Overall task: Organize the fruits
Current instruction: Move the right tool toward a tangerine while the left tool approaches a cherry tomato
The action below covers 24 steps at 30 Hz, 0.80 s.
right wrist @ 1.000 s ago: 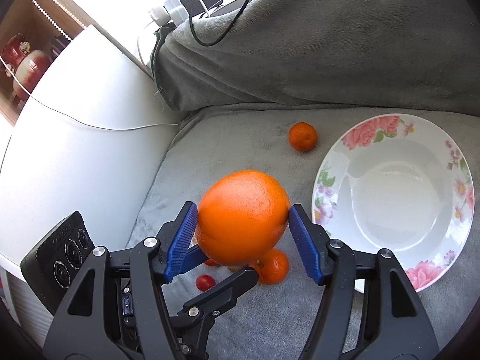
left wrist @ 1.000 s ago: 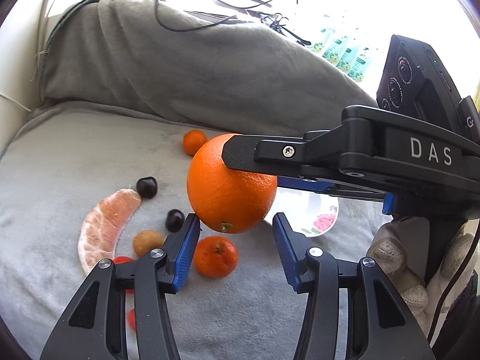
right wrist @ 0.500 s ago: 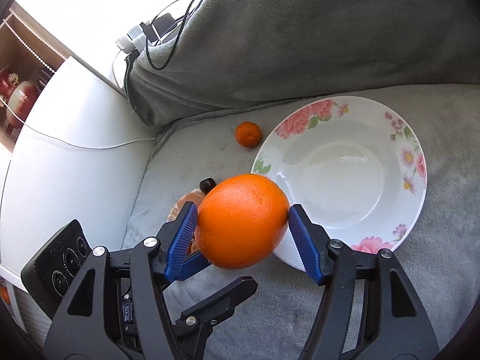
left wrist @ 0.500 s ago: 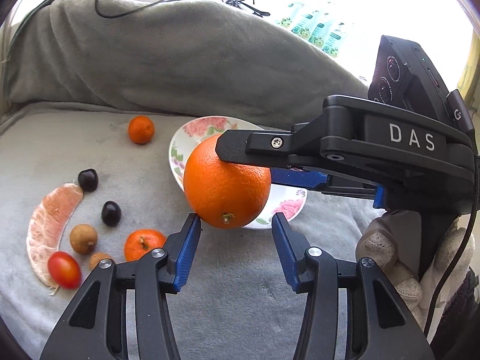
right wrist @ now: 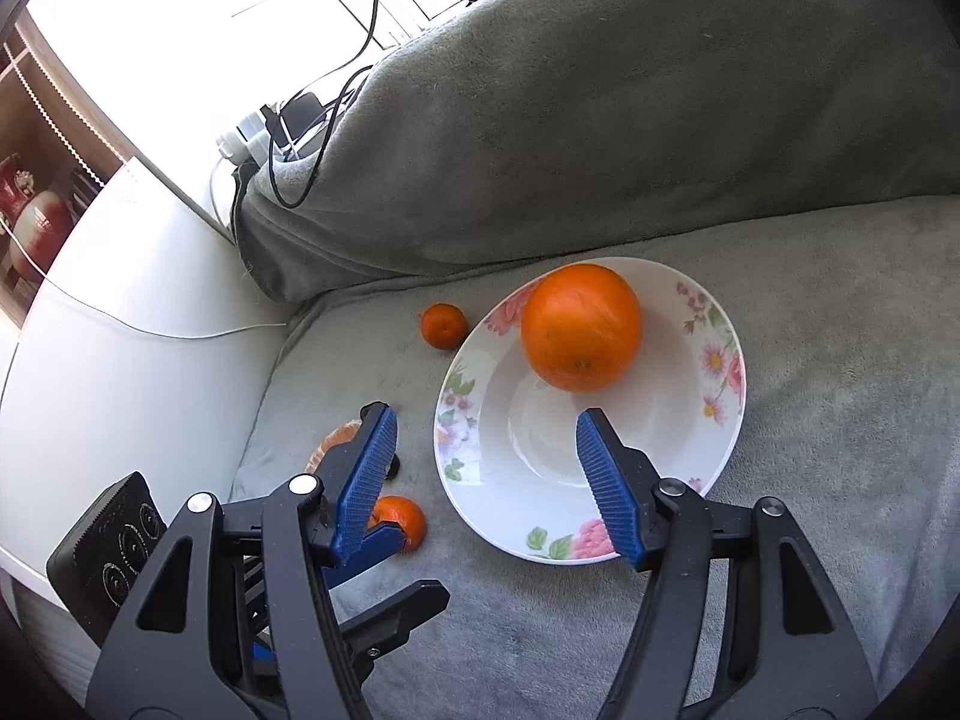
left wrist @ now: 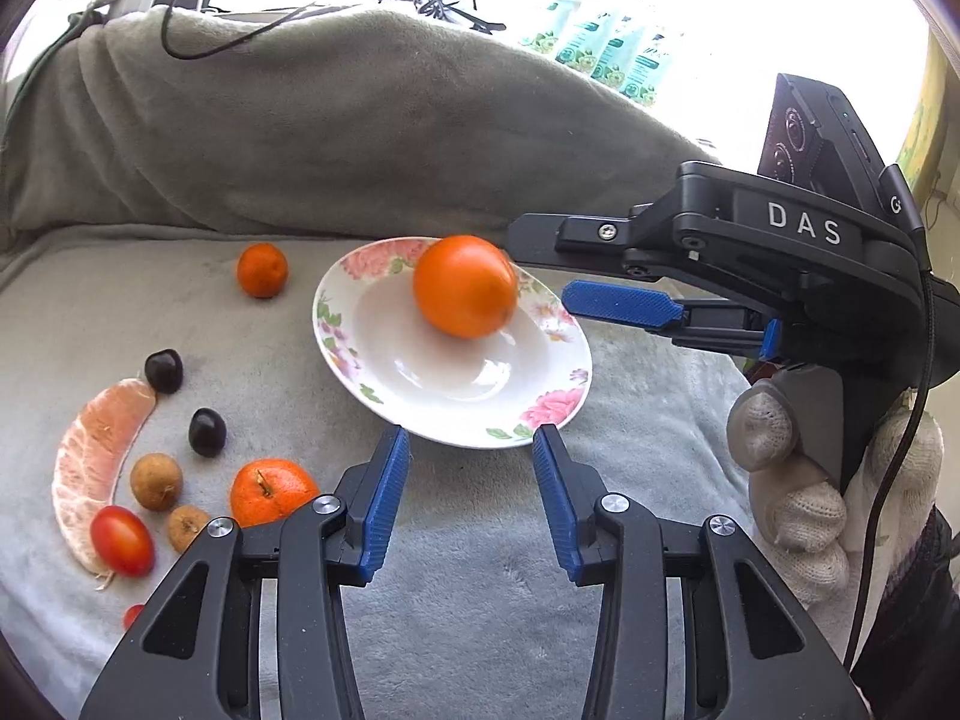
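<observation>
A big orange (right wrist: 581, 327) lies in the far part of the white flowered bowl (right wrist: 729, 396), free of any grip; it looks blurred in the left wrist view (left wrist: 465, 285). My right gripper (right wrist: 485, 417) stands open above the bowl's near side with nothing between its blue pads. My left gripper (left wrist: 471, 433) hovers at the near rim of the bowl (left wrist: 336, 324), jaws closing on nothing. On the blanket lie two mandarins (left wrist: 261, 269) (left wrist: 273, 491), a pomelo segment (left wrist: 90, 450), dark cherries (left wrist: 163, 369), longans (left wrist: 156, 481) and a cherry tomato (left wrist: 122, 540).
A grey blanket (right wrist: 840, 360) covers the surface and rises over a bulky cushion (left wrist: 360, 132) at the back, with cables (right wrist: 336, 96) on top. A white ledge (right wrist: 120, 330) borders the left. A gloved hand (left wrist: 798, 498) holds the right gripper.
The right gripper carried the orange over the bowl and the orange left its jaws; it now lies in the bowl. The left jaws have narrowed slightly.
</observation>
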Tool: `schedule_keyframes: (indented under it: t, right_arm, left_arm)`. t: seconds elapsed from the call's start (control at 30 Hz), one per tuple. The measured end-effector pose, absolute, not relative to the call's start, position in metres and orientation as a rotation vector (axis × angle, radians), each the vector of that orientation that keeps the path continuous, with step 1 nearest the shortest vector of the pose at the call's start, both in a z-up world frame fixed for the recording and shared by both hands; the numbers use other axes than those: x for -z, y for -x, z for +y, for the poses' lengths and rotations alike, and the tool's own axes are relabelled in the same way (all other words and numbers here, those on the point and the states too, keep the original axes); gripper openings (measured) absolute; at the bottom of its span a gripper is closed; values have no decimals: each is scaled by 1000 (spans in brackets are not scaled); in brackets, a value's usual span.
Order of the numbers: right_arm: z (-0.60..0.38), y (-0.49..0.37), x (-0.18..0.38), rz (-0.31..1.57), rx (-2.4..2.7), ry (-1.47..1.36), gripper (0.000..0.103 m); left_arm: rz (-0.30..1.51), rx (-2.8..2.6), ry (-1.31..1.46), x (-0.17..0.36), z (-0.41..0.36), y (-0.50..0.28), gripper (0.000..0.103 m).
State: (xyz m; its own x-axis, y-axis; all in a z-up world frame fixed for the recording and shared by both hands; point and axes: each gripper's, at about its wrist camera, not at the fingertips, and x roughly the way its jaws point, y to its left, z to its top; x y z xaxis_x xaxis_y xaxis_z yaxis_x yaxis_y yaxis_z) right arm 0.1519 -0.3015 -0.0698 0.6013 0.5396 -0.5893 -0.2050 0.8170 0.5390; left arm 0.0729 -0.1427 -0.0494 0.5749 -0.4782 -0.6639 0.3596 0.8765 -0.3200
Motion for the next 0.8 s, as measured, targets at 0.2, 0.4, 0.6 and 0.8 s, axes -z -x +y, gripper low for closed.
schedule_keyframes:
  t: [0.2,0.4,0.6,0.8]
  right_arm:
    - [-302,-144,69,796,-427,-398,66]
    - [-298,-136,66,751,-424,-350,67]
    - [-293,-130,63,706,-449,-318,68]
    - [-275,-126,62,711,-475,-214,68]
  left_arm:
    - [822,461,146,51,-133,-72,41]
    - [800,412,134,48,-114,-66,41]
    - [774,374,143,50,-84,-59,41]
    - [774,298,128,54,-56,-49,41]
